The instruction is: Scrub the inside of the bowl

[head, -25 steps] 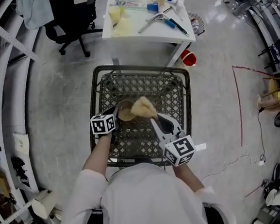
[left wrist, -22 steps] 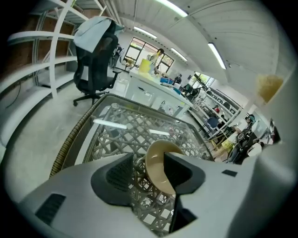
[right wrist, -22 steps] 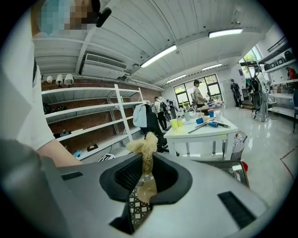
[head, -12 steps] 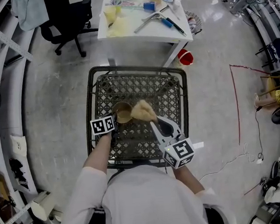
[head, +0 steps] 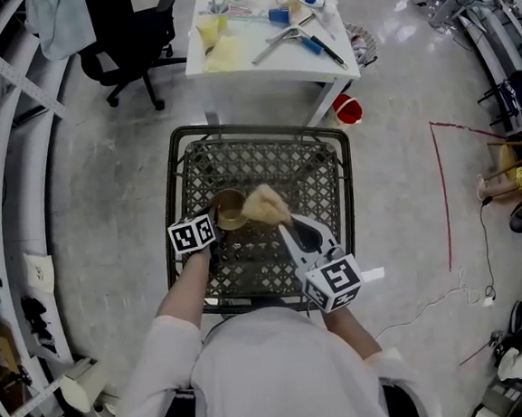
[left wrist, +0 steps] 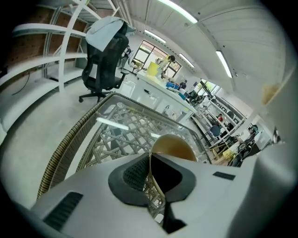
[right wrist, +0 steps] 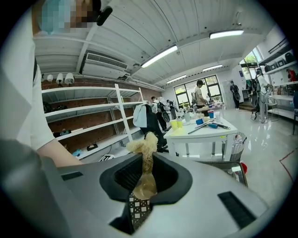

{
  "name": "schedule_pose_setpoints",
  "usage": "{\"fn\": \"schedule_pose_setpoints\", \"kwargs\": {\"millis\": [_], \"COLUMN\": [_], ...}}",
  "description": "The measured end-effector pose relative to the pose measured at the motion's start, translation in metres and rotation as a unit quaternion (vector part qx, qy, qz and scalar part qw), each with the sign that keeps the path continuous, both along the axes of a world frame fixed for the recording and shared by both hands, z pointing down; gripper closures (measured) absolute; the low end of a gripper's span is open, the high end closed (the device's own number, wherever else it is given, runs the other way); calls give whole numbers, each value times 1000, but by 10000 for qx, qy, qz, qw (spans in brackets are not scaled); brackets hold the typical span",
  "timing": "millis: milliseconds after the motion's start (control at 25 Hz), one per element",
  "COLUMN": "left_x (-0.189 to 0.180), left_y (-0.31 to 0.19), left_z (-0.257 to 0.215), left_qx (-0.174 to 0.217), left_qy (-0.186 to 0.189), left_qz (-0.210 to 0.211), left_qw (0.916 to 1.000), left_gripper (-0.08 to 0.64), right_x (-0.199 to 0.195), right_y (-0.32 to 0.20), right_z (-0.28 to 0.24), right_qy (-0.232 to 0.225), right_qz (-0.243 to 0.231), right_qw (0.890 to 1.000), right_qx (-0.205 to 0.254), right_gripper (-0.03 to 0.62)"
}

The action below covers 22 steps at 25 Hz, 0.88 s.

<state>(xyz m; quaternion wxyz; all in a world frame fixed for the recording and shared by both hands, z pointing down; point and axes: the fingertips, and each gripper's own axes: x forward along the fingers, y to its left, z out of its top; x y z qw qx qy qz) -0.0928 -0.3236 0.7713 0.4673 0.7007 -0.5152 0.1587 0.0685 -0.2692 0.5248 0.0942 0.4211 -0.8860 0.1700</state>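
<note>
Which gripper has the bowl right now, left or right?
The left gripper: its jaws pinch the rim of the tan bowl. The right gripper instead grips the straw-coloured scrubber, held beside the bowl.

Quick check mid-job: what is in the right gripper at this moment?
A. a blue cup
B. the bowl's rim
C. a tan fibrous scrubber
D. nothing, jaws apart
C: the right gripper is shut on the tan fibrous scrubber, whose tuft sticks up past its jaws; the head view shows it right beside the bowl.
</note>
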Motion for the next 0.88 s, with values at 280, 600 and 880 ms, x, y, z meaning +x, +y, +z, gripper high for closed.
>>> {"fn": "schedule_pose_setpoints", "kwargs": {"millis": [280,600,880], "left_x": [-4,-5,-6], "left_y": [-13,-13,-3], "left_z": [-47,-115,-178], "left_qx": [487,1259,1936], "left_qy": [-30,-208,-319], "left_qz": [132,451,583], "left_qw": [9987,9908,9788], "left_gripper": [515,515,515], "right_x": [-9,-16,-22], "right_y": [4,16,37], "right_z": [-17,-43,-62], "right_qy": [-6,-23,-19], "right_qz": [31,139,212], "right_qw": [9996,9978,9955], "right_qx": [266,653,921], "right_gripper": [523,523,523]}}
